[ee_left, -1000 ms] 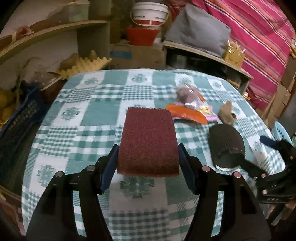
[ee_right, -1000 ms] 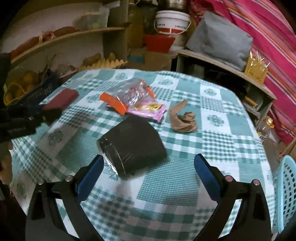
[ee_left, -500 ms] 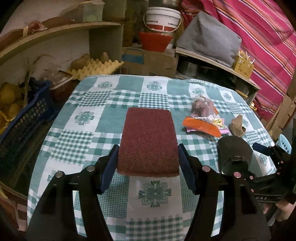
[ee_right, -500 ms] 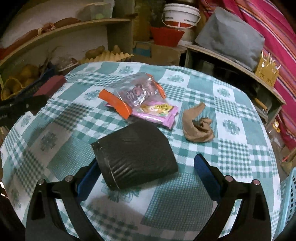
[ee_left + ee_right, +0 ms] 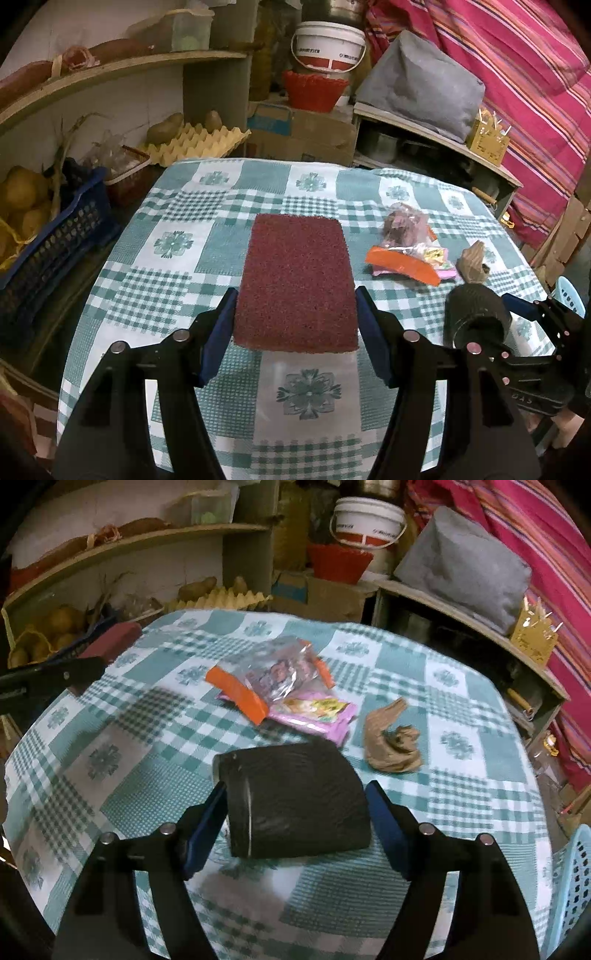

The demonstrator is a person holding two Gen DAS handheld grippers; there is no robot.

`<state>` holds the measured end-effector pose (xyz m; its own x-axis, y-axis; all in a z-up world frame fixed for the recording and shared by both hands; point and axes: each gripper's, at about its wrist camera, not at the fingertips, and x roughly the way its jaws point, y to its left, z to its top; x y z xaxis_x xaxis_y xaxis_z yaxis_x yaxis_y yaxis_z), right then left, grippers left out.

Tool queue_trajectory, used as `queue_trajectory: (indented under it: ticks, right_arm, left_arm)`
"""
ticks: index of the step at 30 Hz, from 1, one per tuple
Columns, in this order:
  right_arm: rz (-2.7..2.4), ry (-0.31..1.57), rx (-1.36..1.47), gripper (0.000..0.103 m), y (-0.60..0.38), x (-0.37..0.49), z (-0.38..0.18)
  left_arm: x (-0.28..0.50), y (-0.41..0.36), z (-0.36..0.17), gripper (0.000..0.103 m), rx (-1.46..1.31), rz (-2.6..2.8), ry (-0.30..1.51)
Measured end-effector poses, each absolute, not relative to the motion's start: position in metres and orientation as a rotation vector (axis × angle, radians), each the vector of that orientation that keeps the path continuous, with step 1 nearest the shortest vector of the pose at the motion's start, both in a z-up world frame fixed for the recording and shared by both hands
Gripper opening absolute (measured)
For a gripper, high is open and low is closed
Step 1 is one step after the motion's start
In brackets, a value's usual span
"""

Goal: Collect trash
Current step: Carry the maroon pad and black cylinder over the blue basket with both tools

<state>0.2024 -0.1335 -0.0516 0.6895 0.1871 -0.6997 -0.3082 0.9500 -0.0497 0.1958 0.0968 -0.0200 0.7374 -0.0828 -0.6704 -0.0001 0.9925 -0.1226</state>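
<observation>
Two claws over the checkered worktop [image 5: 173,258]. Left claw [image 5: 295,325] clamped on a dark red scouring pad [image 5: 295,284], held above the cloth. Right claw [image 5: 295,823] has just been closing, jaws either side of a black ribbed cup [image 5: 295,801] lying on its side on the worktop; pad contact unclear, so grip cannot be told. Beyond the cup: clear-and-orange wrapper [image 5: 273,679] overlapping a pink wrapper [image 5: 314,712], crumpled brown paper [image 5: 391,742] just to their right. Light blue basket [image 5: 572,890] at the worktop's right edge.
</observation>
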Motion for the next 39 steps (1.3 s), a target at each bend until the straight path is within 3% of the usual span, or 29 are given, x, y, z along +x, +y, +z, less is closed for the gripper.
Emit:
queue_trajectory:
  ticks: [22,39]
  right_arm:
    - [0.013,0.622,-0.03,0.073,-0.287,0.163,0.008]
    - [-0.199,0.577,0.097,0.073,-0.416,0.115,0.019]
  left_arm:
    - [0.194,-0.014,0.016,0.062,-0.074,-0.203,0.668]
    - [0.185,-0.141,0.027,0.062,-0.051,-0.373,0.639]
